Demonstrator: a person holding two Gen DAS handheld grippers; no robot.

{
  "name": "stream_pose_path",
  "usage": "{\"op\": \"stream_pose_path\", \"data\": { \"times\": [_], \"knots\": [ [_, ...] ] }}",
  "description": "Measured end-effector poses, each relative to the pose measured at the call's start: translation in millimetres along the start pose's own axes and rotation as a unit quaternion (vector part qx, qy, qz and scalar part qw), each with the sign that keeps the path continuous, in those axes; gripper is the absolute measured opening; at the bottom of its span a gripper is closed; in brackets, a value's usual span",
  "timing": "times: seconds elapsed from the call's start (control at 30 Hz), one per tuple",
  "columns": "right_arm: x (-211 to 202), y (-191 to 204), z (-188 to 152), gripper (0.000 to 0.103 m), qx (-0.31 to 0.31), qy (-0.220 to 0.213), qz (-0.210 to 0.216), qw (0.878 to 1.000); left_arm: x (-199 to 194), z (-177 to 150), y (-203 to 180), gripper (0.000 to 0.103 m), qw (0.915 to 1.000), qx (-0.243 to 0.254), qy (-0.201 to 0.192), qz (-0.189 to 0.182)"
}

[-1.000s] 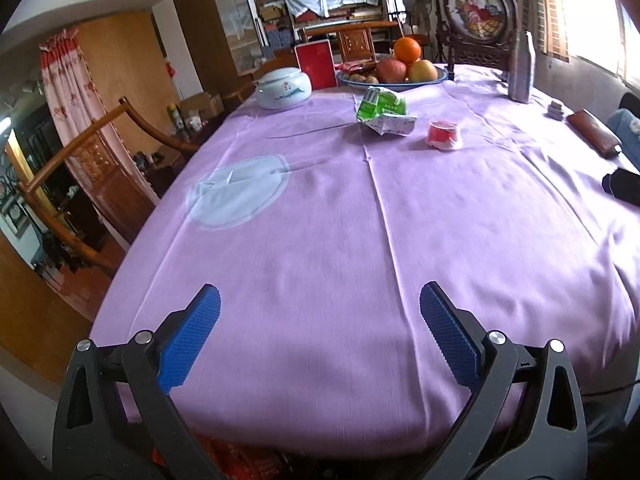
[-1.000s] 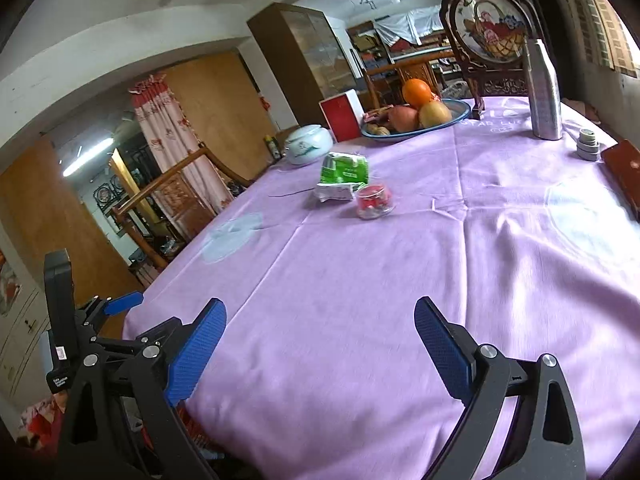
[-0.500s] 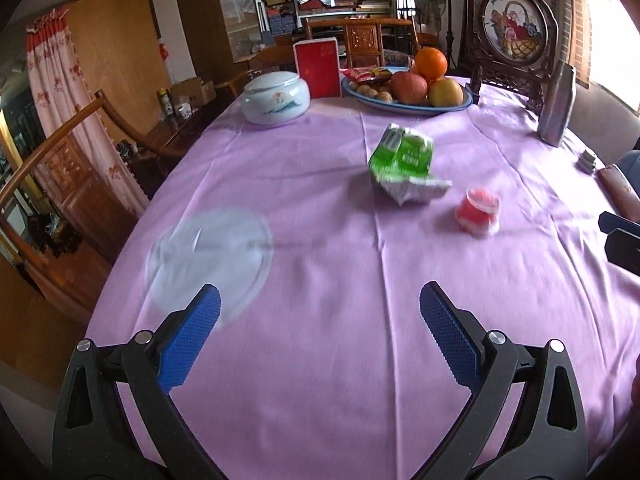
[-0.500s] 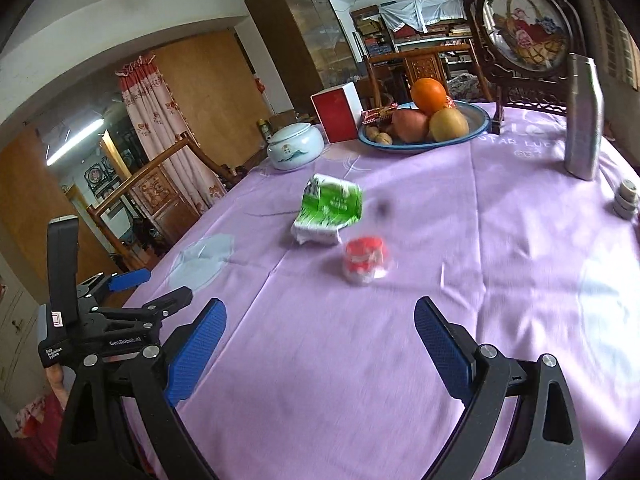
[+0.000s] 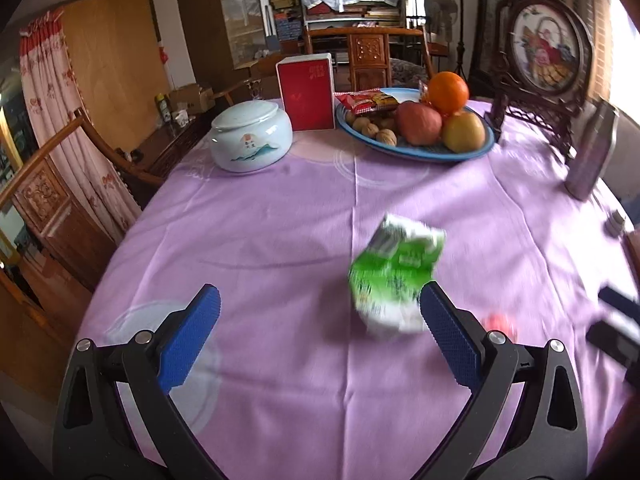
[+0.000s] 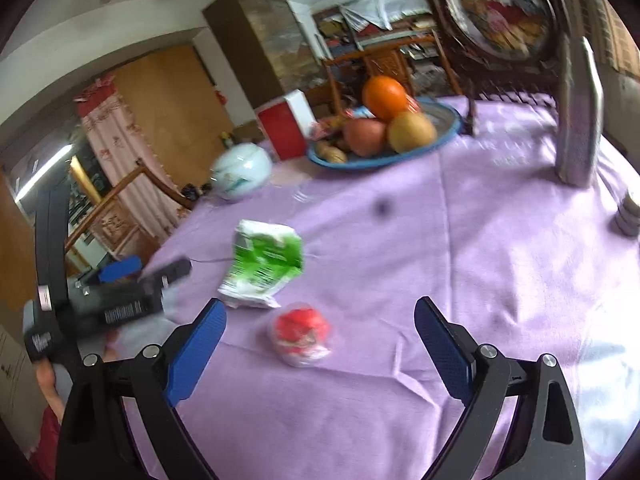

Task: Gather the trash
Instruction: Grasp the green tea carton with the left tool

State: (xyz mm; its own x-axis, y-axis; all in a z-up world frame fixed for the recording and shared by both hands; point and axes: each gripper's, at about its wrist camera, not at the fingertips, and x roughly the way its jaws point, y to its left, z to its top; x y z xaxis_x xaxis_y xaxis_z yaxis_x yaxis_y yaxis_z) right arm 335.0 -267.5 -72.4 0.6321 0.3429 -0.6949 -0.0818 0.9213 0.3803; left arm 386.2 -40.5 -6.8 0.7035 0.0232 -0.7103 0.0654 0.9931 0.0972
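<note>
A crumpled green and white wrapper (image 5: 394, 276) lies on the purple tablecloth (image 5: 280, 232), just ahead of my open left gripper (image 5: 320, 324), near its right finger. It also shows in the right wrist view (image 6: 264, 264). A small clear cup with red contents (image 6: 302, 332) sits right in front of my open right gripper (image 6: 320, 336), between the fingers' line; in the left wrist view it (image 5: 500, 324) peeks out behind the right finger. The left gripper body (image 6: 120, 300) shows at the left of the right wrist view.
A blue fruit plate (image 5: 416, 128) with an orange, apples and walnuts stands at the back, beside a red box (image 5: 306, 94) and a white lidded jar (image 5: 250, 140). A metal flask (image 6: 578, 120) and a framed picture stand (image 5: 544, 56) are at the right. Wooden chairs surround the table.
Both grippers have moved forward over the table toward the trash; the wrapper and the red cup now lie close in front of the fingers. Both stay open.
</note>
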Motion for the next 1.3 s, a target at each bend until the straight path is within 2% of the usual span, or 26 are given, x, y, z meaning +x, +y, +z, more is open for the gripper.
{"op": "stream_pose_path", "data": {
  "times": [0.13,0.4,0.5,0.63,0.77,0.87,1.03,1.3],
  "knots": [
    [6.7,-10.1,0.7,0.094,0.0,-0.001,-0.042,0.999,24.2,13.4,-4.7,0.096,0.9994,-0.025,0.015,-0.016],
    [24.6,-21.1,-3.0,0.097,0.011,0.032,-0.067,0.997,51.0,29.2,-22.3,0.096,0.9976,-0.043,0.036,-0.041],
    [29.6,-25.6,-4.9,0.098,0.024,0.044,-0.063,0.997,60.7,23.4,-34.0,0.097,0.9969,-0.021,0.043,-0.062],
    [26.6,-25.5,-5.4,0.098,0.026,0.04,-0.06,0.997,77.0,13.9,-50.0,0.096,0.9964,0.028,0.06,-0.053],
    [26.7,-25.6,-6.4,0.098,0.026,0.042,-0.063,0.997,96.8,6.5,-51.5,0.097,0.9939,0.031,0.092,-0.053],
    [27.9,-26.1,-7.5,0.098,0.028,0.047,-0.061,0.997,104.4,2.1,-50.6,0.097,0.9932,0.037,0.103,-0.039],
    [28.1,-22.7,-9.5,0.098,0.027,0.05,-0.052,0.997,109.5,0.9,-35.7,0.098,0.9924,0.01,0.115,-0.042],
    [38.3,7.6,-17.4,0.097,-0.033,0.051,-0.034,0.998,112.9,0.5,12.5,0.098,0.9914,-0.056,0.119,0.0]
  ]
}}
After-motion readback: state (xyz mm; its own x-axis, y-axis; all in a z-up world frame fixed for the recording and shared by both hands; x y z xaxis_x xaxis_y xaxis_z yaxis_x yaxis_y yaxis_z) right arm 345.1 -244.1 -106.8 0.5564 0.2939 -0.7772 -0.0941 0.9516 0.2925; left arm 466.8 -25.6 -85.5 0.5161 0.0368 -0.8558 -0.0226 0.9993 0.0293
